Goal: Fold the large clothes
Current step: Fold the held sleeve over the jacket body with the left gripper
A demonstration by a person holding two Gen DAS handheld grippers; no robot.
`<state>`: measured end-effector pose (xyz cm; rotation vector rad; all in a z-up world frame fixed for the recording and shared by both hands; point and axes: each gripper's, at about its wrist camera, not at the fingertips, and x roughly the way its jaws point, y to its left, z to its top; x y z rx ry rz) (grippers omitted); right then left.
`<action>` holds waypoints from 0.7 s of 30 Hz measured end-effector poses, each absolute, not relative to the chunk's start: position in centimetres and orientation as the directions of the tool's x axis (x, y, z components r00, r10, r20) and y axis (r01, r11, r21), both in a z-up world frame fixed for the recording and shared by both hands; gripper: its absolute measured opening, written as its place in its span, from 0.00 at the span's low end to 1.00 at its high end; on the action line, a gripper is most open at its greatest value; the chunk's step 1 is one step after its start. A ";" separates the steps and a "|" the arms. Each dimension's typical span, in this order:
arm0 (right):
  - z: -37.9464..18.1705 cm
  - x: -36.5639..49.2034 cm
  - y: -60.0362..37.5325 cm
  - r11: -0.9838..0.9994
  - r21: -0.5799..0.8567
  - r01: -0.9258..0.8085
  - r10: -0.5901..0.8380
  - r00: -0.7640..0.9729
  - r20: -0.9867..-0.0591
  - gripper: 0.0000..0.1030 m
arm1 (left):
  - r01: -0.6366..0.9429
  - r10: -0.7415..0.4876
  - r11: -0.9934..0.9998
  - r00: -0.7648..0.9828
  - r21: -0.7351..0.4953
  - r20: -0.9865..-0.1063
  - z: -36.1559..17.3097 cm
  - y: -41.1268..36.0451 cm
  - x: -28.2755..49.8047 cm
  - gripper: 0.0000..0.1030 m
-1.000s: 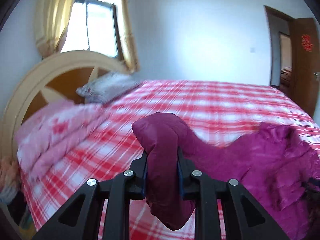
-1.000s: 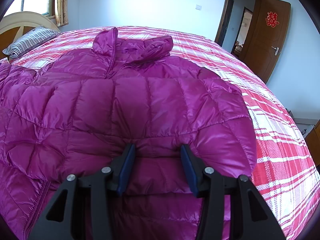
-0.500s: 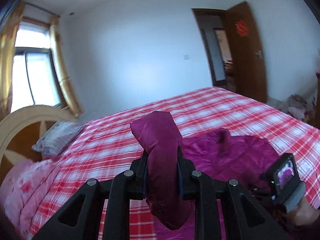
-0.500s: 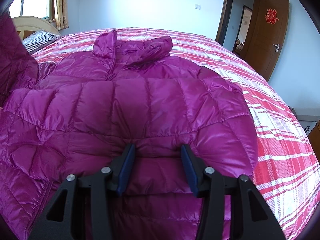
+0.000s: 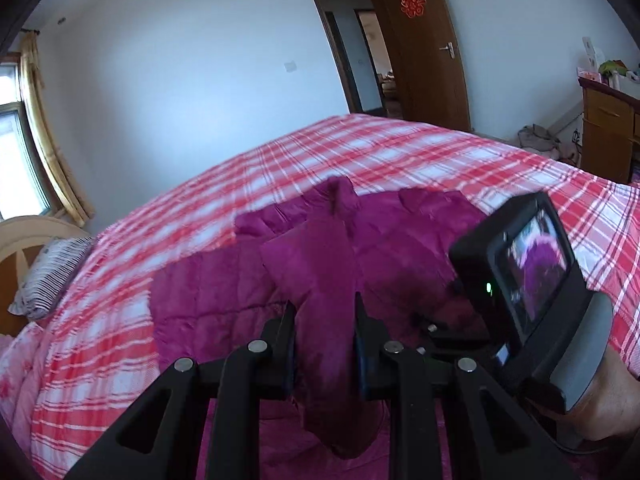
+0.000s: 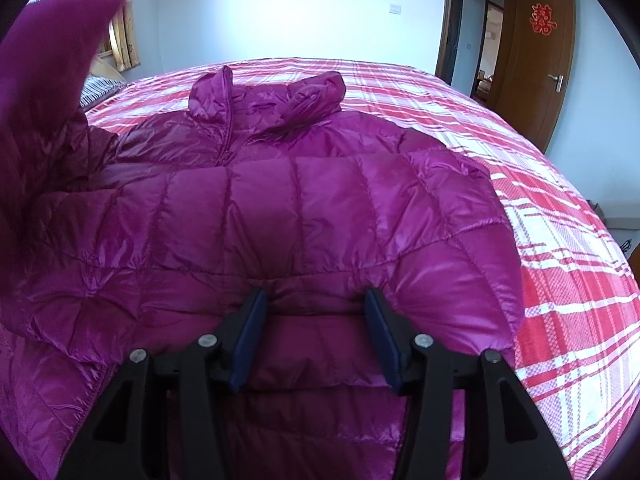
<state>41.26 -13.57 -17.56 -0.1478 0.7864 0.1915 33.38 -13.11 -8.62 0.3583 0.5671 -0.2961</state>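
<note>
Glossy magenta quilted jacket (image 6: 304, 216), spread flat

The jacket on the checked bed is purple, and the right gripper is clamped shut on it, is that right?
Not quite. In the right wrist view the right gripper is open, its fingers spread over the jacket. The left gripper is the one shut on it. The rest is right.

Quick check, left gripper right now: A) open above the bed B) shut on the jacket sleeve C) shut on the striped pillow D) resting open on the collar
B: in the left wrist view the left gripper has its jaws pinched on a fold of the magenta puffer jacket's sleeve, held above the plaid bed.
</note>
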 end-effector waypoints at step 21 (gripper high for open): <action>-17.6 41.4 -14.2 0.974 -0.013 -0.228 0.151 0.683 -0.715 0.57 | 0.062 0.097 0.947 0.880 0.316 -0.465 -9.9 -8.3 36.7 0.89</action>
